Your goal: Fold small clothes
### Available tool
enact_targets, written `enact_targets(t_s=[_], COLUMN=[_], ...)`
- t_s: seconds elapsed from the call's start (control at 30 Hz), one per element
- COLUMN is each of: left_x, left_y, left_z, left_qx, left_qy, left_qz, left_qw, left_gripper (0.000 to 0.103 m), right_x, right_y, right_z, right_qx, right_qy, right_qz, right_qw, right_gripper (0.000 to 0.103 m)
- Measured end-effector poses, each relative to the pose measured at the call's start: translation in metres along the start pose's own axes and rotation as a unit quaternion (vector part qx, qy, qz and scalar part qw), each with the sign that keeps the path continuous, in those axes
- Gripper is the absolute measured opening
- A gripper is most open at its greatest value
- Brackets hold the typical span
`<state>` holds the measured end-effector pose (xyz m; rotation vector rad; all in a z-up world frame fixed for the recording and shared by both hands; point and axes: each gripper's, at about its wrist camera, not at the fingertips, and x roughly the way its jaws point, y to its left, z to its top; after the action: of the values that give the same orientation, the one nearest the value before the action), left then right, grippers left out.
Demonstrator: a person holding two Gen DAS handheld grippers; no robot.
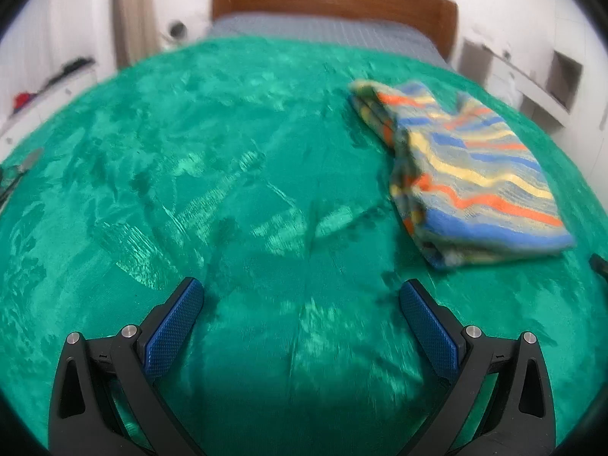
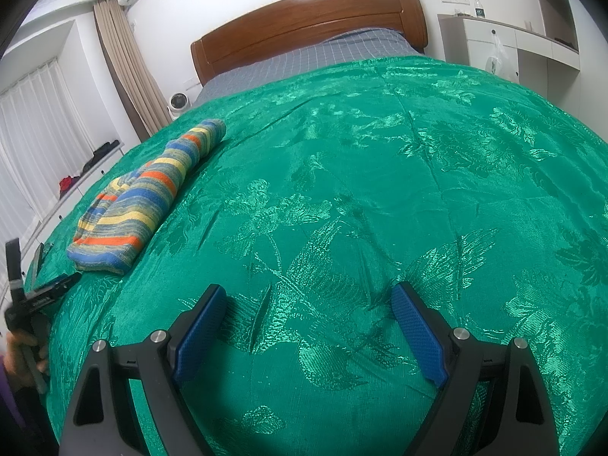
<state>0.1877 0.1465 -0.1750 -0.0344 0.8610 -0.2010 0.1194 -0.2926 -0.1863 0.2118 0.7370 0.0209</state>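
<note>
Most of both views is filled by a shiny green bedspread (image 2: 361,197) with a woven leaf pattern, covering a bed. Its far end shows a strip of grey checked sheet (image 2: 334,53) and a brown wooden headboard (image 2: 304,19); the near end is cut off by the frame.

Beige curtains (image 2: 125,60) hang left of the headboard, and a white cabinet (image 2: 494,45) stands to its right (small items on top are too tiny to name). A small white round appliance (image 2: 176,102) sits by the curtain, its kind unclear.

A folded striped garment (image 1: 467,167), banded in blue, yellow and orange, lies flat on the bedspread. In the left wrist view, which is blurred, it sits ahead and to the right; in the right wrist view it lies ahead and to the left (image 2: 152,193).

The left gripper (image 1: 300,296) is spread wide with nothing between its blue pads (image 1: 174,326), only bare bedspread, apart from the garment. The right gripper (image 2: 307,304) is likewise released and empty, well apart from the garment. At the right view's left edge, part of a hand (image 2: 22,353) grips the other tool's handle, mostly cut off.
</note>
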Motion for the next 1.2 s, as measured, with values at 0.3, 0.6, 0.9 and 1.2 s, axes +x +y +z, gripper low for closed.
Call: enact_targets(t_s=[0.3, 0.6, 0.9, 1.2], left_x=[-0.047, 0.091, 0.115, 0.061], left_y=[0.022, -0.025, -0.106, -0.183], left_z=[0.072, 0.135, 0.140, 0.184], left_qx=[-0.086, -0.101, 0.015, 0.037], left_qy=[-0.027, 0.110, 0.128, 0.045], left_qz=[-0.138, -0.122, -0.083, -0.128], left_qw=[0.9863, 0.9812, 0.9882, 0.9900], left_gripper=[0.102, 0.101, 0.018, 0.018], right_x=[-0.021, 0.106, 0.140, 0.061], right_y=[0.047, 0.125, 0.184, 0.185], right_z=[0.049, 0.125, 0.114, 0.149], right_qx=[-0.002, 0.045, -0.103, -0.157], right_qy=[0.025, 0.139, 0.164, 0.067], right_qz=[0.034, 0.172, 0.060, 0.057], right_qw=[0.999, 0.974, 0.979, 0.984], right_gripper=[0.089, 0.087, 0.027, 0.026])
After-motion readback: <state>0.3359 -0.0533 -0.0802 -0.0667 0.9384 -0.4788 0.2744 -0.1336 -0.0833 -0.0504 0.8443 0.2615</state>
